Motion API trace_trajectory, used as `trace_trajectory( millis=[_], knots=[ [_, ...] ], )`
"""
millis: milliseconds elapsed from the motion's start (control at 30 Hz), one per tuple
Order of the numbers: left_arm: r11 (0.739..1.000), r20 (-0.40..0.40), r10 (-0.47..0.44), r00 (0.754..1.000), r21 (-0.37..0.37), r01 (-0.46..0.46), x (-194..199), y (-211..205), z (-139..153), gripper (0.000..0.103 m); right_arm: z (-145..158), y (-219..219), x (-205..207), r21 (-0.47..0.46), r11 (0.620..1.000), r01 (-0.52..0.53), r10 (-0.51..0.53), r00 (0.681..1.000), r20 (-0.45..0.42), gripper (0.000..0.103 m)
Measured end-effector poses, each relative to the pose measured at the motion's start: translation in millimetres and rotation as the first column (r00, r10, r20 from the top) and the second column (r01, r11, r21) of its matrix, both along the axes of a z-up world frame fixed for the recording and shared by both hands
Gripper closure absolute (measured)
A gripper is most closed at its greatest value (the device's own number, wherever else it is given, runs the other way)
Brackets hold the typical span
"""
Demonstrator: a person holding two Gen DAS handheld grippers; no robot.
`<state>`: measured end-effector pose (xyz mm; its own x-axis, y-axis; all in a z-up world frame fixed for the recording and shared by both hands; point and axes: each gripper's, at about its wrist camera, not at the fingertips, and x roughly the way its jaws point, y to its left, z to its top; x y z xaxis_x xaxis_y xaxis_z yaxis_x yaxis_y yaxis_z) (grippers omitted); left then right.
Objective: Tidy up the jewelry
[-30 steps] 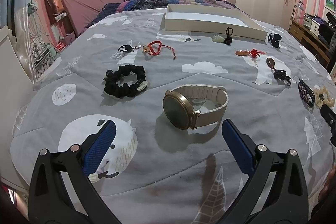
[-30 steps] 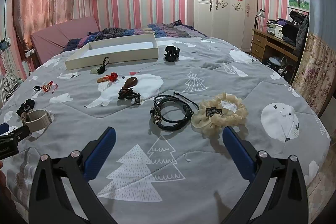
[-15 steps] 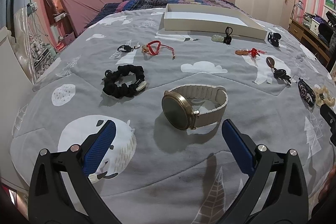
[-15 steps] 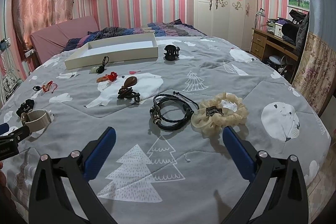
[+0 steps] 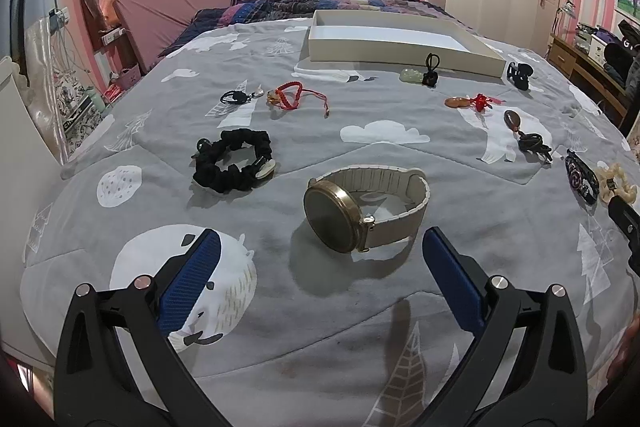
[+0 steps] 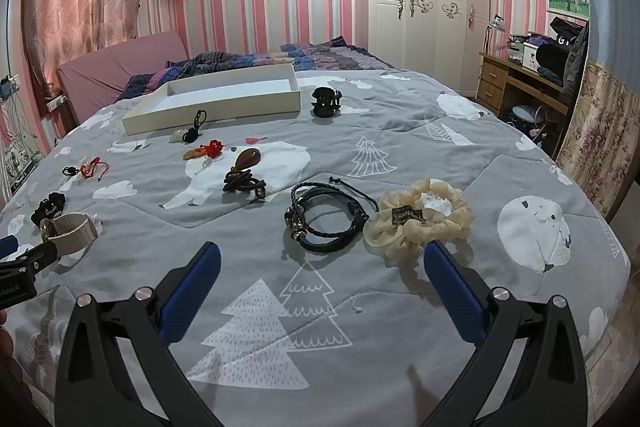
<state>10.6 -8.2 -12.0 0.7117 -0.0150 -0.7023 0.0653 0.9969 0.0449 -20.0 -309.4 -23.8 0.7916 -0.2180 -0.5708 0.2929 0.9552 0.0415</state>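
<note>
A gold watch with a beige strap (image 5: pixel 362 203) lies on the grey bedspread just ahead of my open, empty left gripper (image 5: pixel 320 267). A black scrunchie (image 5: pixel 234 165) lies to its left. A red cord bracelet (image 5: pixel 294 95) and a small black ring charm (image 5: pixel 236 97) lie farther back. My right gripper (image 6: pixel 320 269) is open and empty, just short of a black braided bracelet (image 6: pixel 326 217) and a cream scrunchie (image 6: pixel 420 217). A white open box (image 6: pixel 216 101) sits at the back; it also shows in the left wrist view (image 5: pixel 400 41).
More pieces lie in front of the box: a jade pendant (image 5: pixel 412 75), an amber pendant with red knot (image 5: pixel 470 101), a brown stone on cord (image 6: pixel 244 169), a black hair claw (image 6: pixel 326 101). A wardrobe (image 6: pixel 424 7) and a desk (image 6: pixel 520 79) stand right of the bed.
The left wrist view has shifted very slightly; the watch sits a touch closer to the left. Both grippers stay open. Nothing on the bed has moved.
</note>
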Motion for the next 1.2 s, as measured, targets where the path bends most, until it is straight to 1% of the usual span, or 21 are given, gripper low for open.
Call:
trace_trajectory(
  millis=[300,800,1000,1200],
  knots=[
    [1.000,0.004,-0.004,1.000,0.000,0.004,0.0,-1.1,0.9,0.003,0.1,-0.3,0.1,0.005,1.000,0.000,0.000,1.000,0.000,0.001],
    [1.000,-0.014,-0.016,1.000,-0.004,0.016,5.6,-2.9,-3.9,0.003,-4.3,-0.1,4.0,0.008,1.000,-0.005,0.005,1.000,-0.012,0.001],
    [1.000,-0.009,-0.017,1.000,-0.009,0.017,6.6,-2.7,-7.3,0.003,-9.6,0.0,9.3,0.025,1.000,-0.014,0.014,1.000,-0.017,0.001],
    [1.000,-0.010,-0.018,1.000,-0.012,0.018,7.3,-2.0,-8.3,0.003,-9.3,3.8,10.0,0.010,1.000,-0.021,0.021,1.000,-0.016,0.001]
  ],
)
